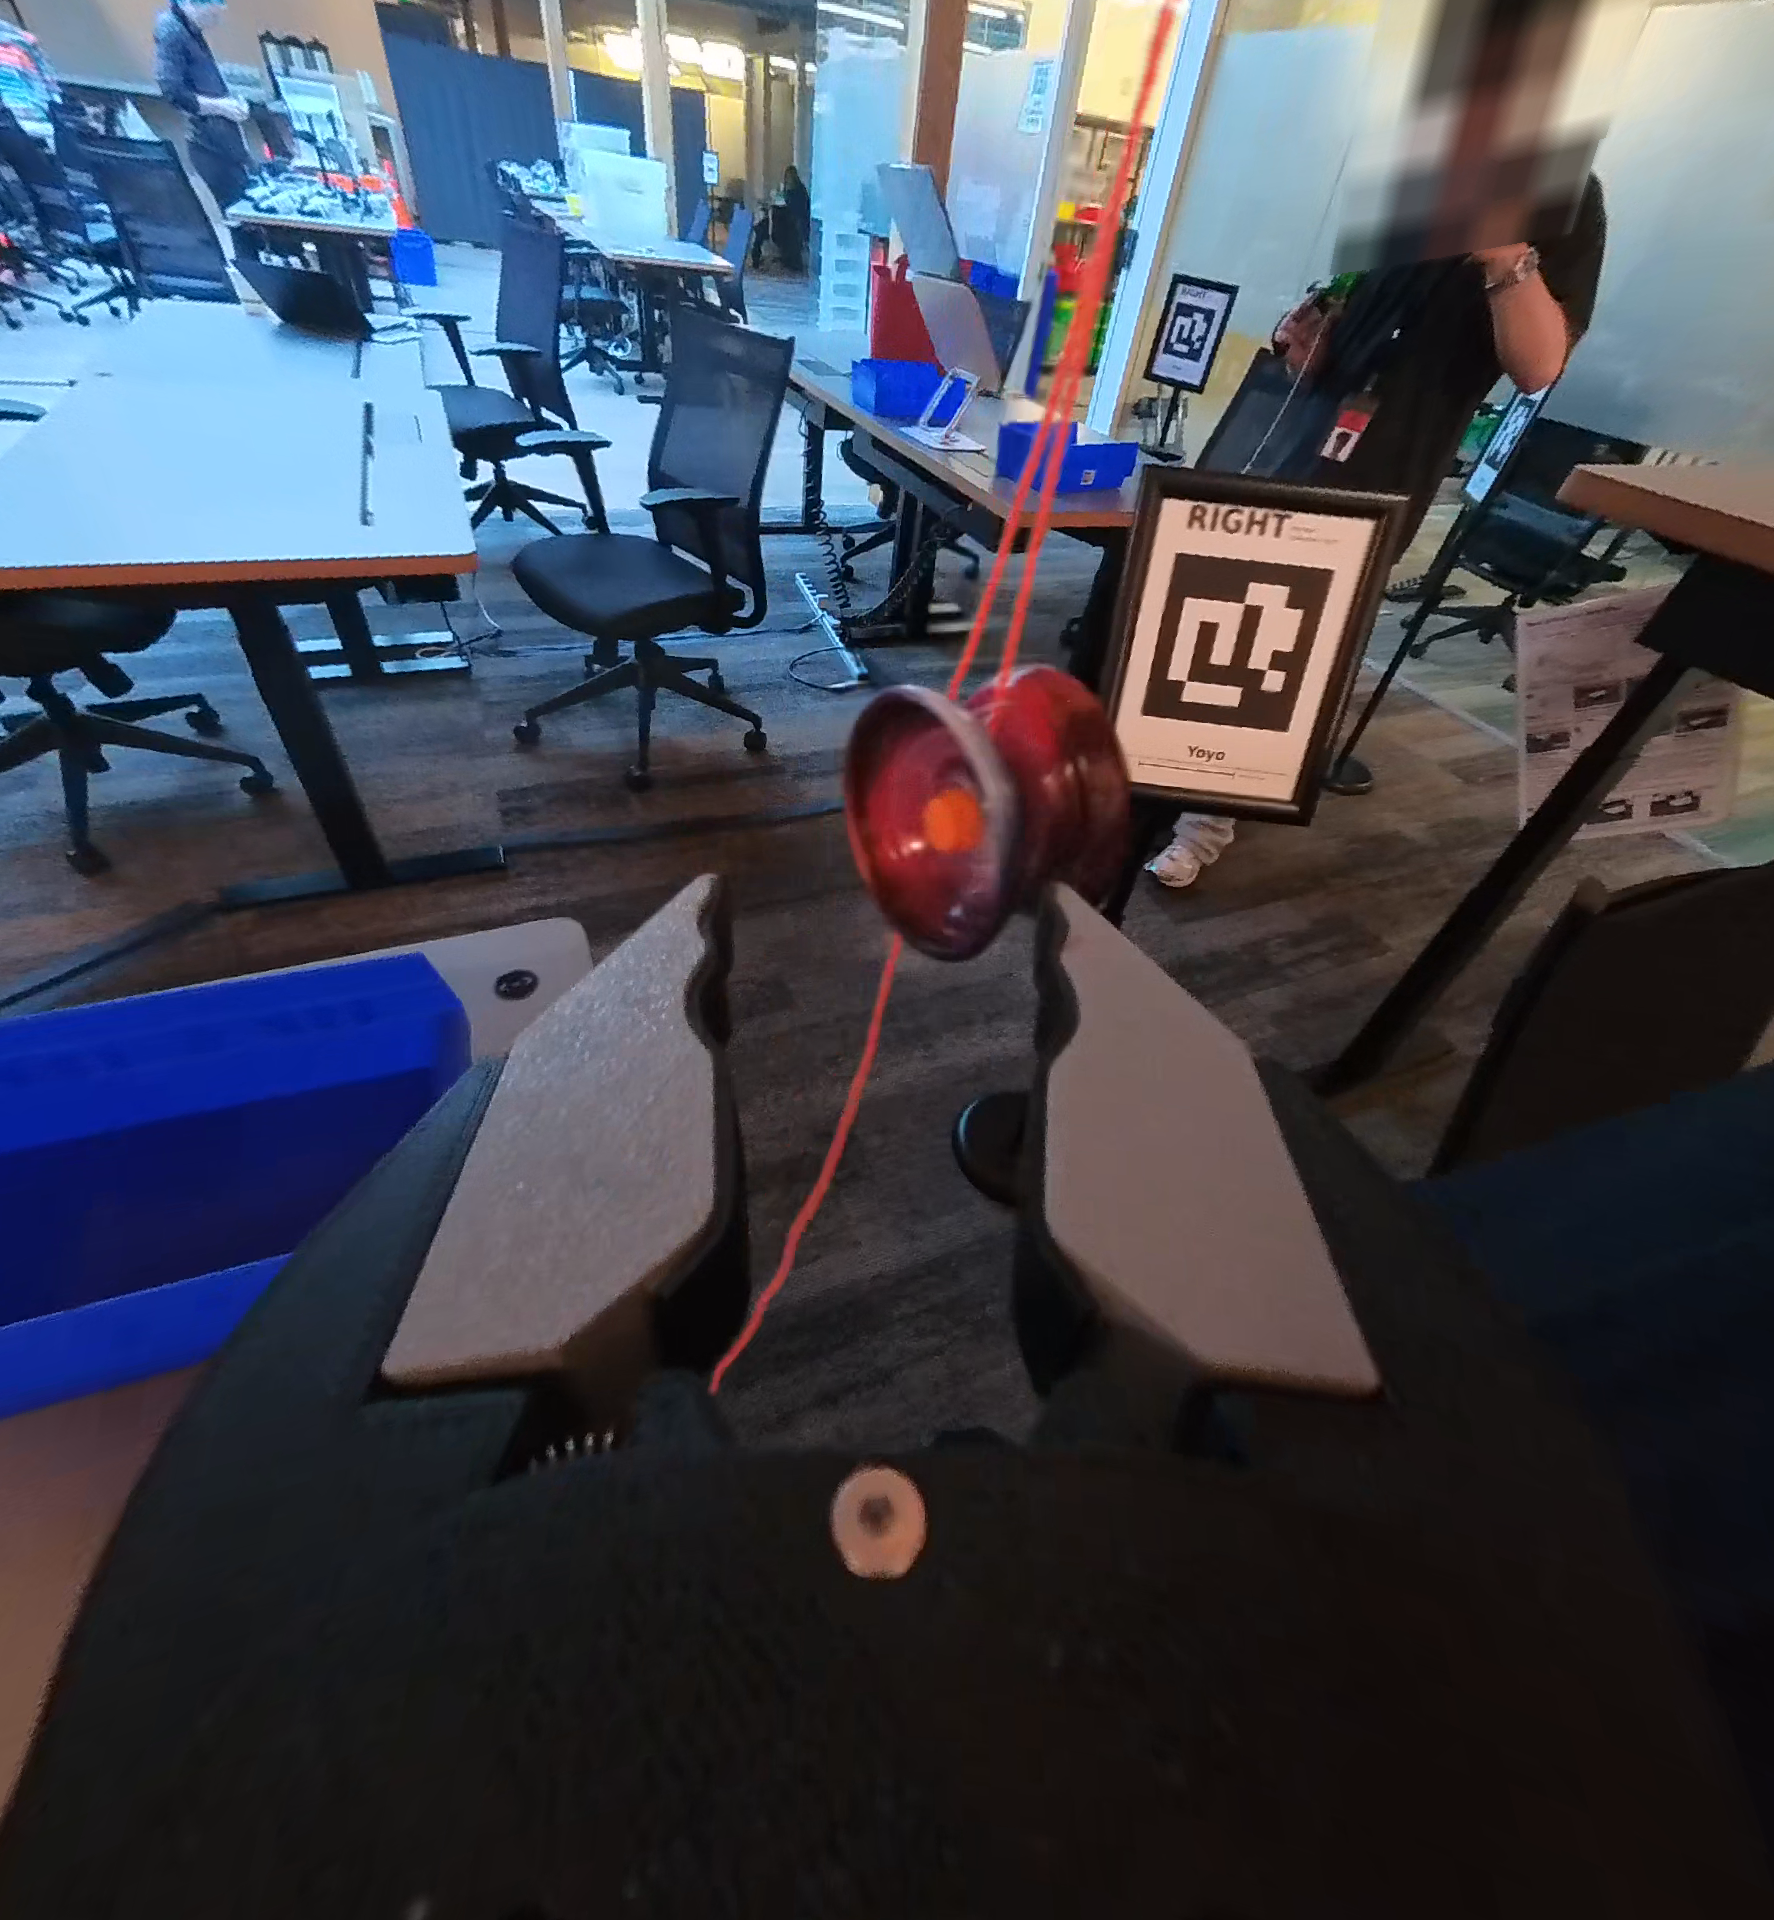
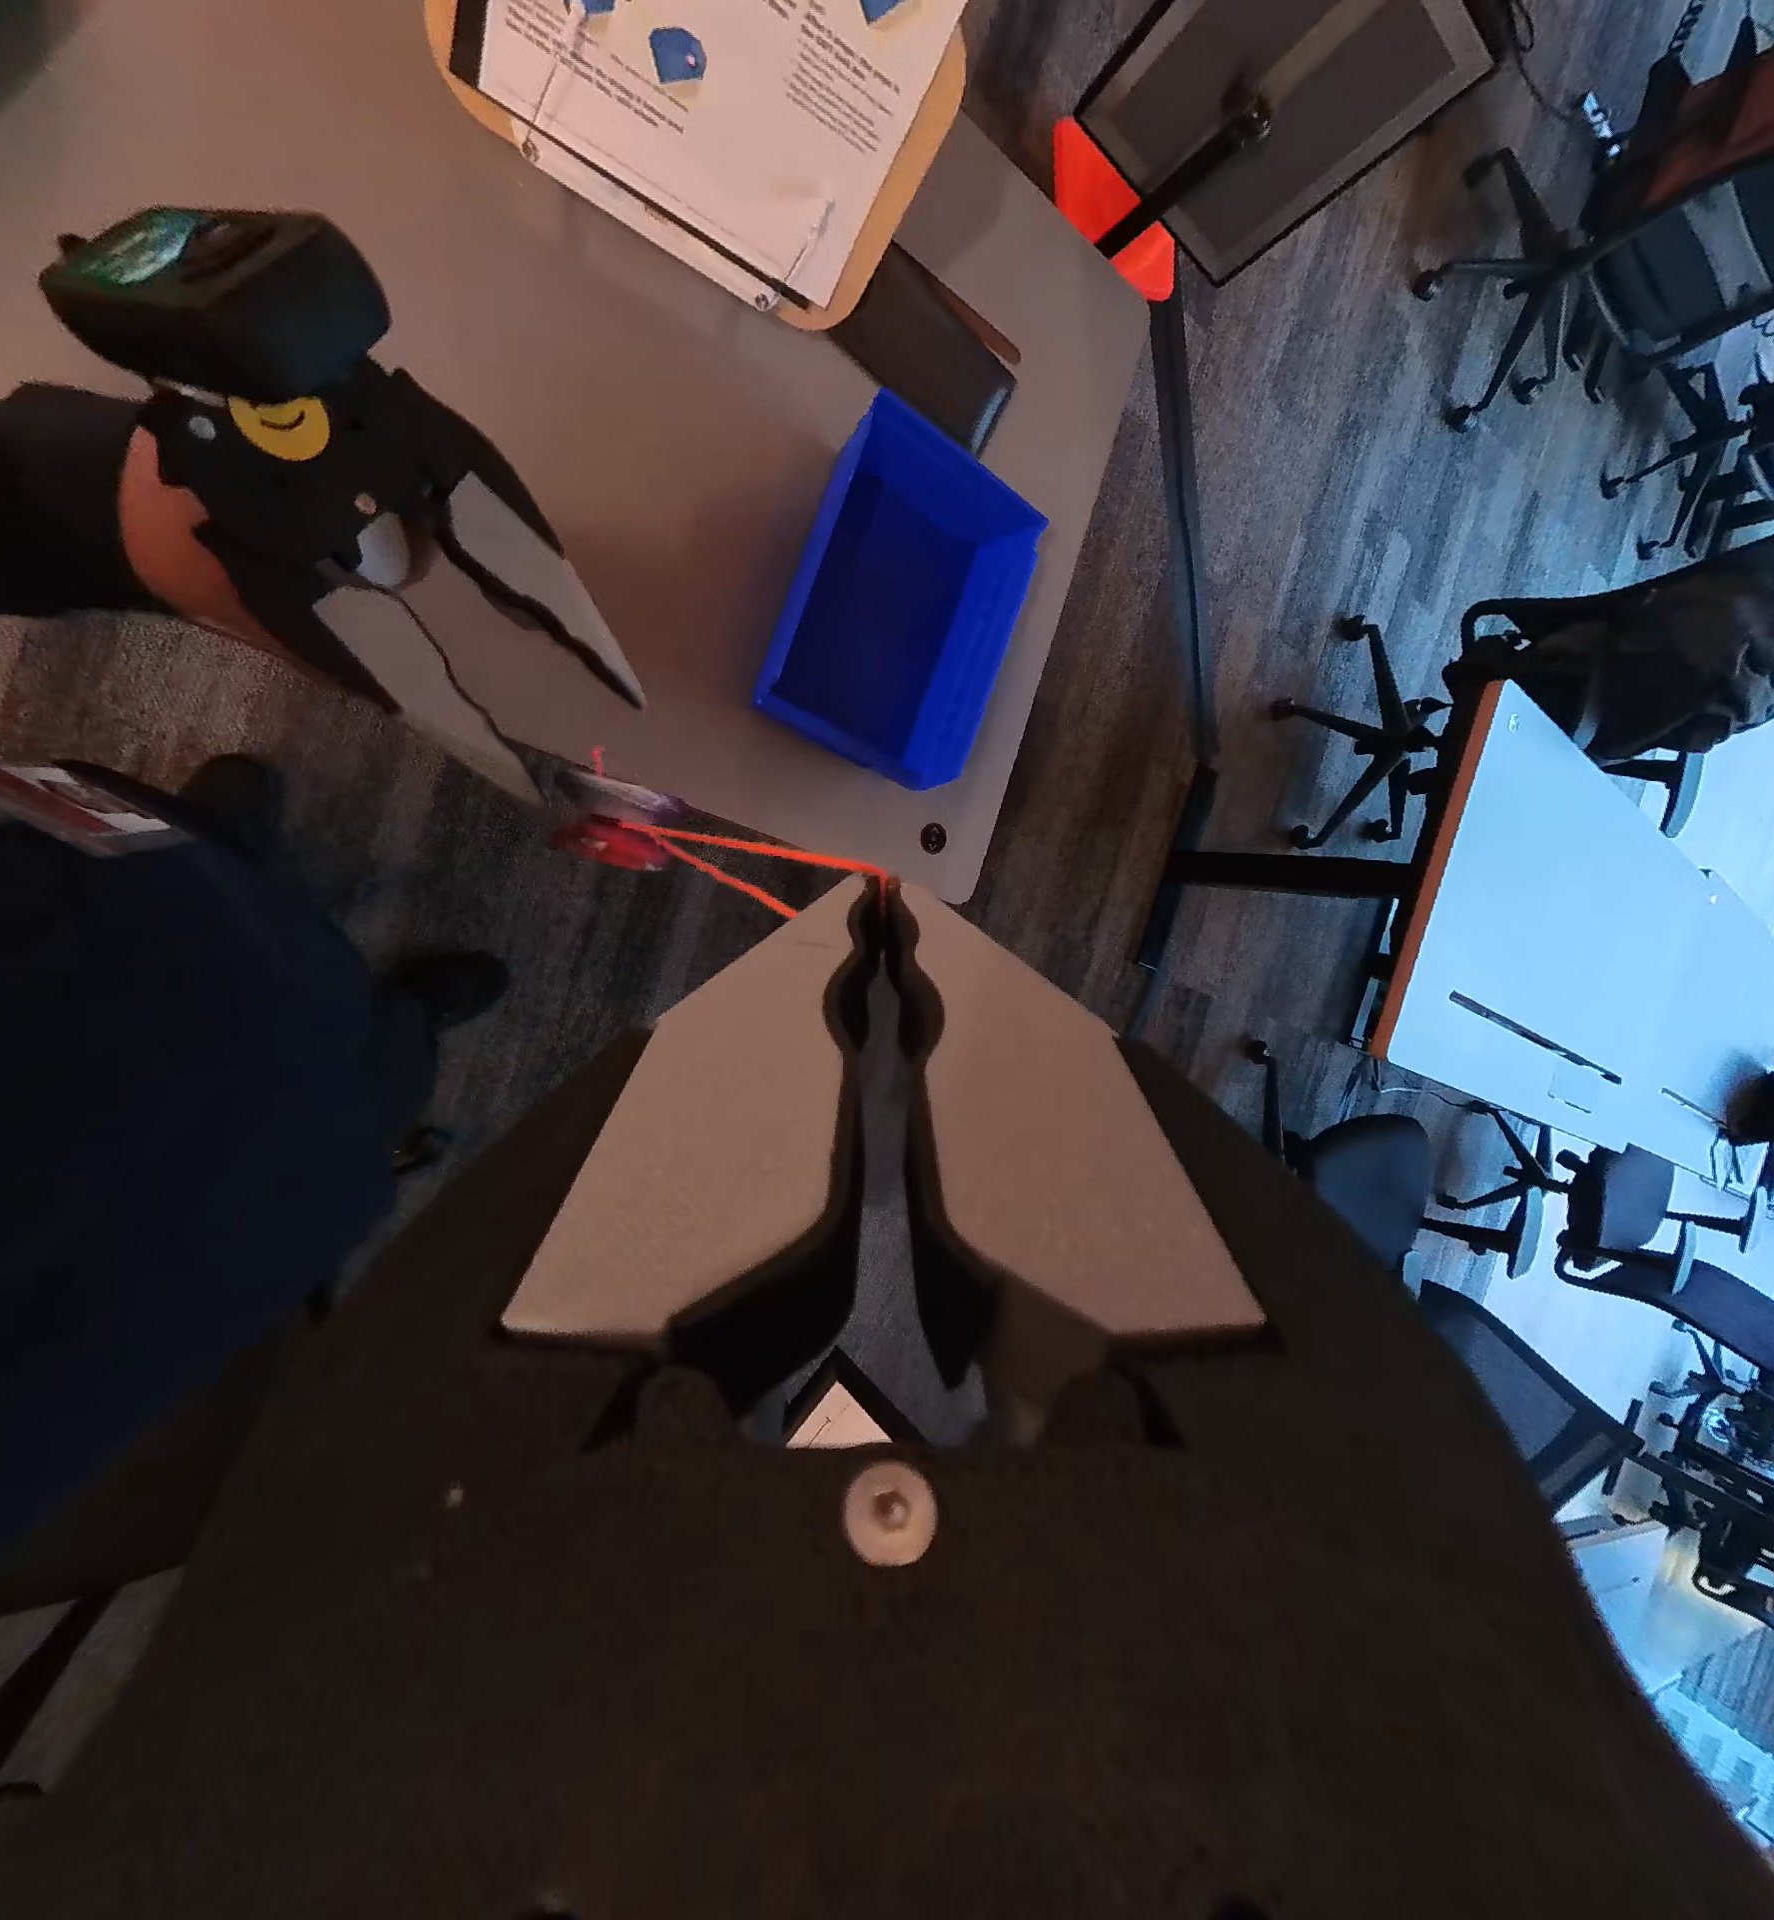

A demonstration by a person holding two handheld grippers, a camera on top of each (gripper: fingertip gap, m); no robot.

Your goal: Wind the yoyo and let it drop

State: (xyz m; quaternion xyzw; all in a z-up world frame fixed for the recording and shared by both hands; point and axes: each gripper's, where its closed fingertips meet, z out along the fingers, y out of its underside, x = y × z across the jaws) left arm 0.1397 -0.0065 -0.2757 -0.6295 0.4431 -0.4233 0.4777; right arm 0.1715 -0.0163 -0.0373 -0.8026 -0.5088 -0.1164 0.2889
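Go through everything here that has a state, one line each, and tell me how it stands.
Yoyo: hanging in the air, not gripped.
String: running up from the yoyo, a loose end trailing below.
Left claw: open, below the yoyo.
Right claw: shut on the string.
Blue bin: upright, empty.

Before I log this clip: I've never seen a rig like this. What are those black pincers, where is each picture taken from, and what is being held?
No robot: a person holds two hand-held pincer tools, each carrying a camera that looks along its fingers. The right gripper, seen from above, has its jaws shut on the thin red string. Below it hangs the dark red plastic yoyo, just beyond the left gripper, whose jaws stand open and grip nothing. The left picture looks across the office. A blue plastic bin sits on the grey table, with a printed sheet on a board.
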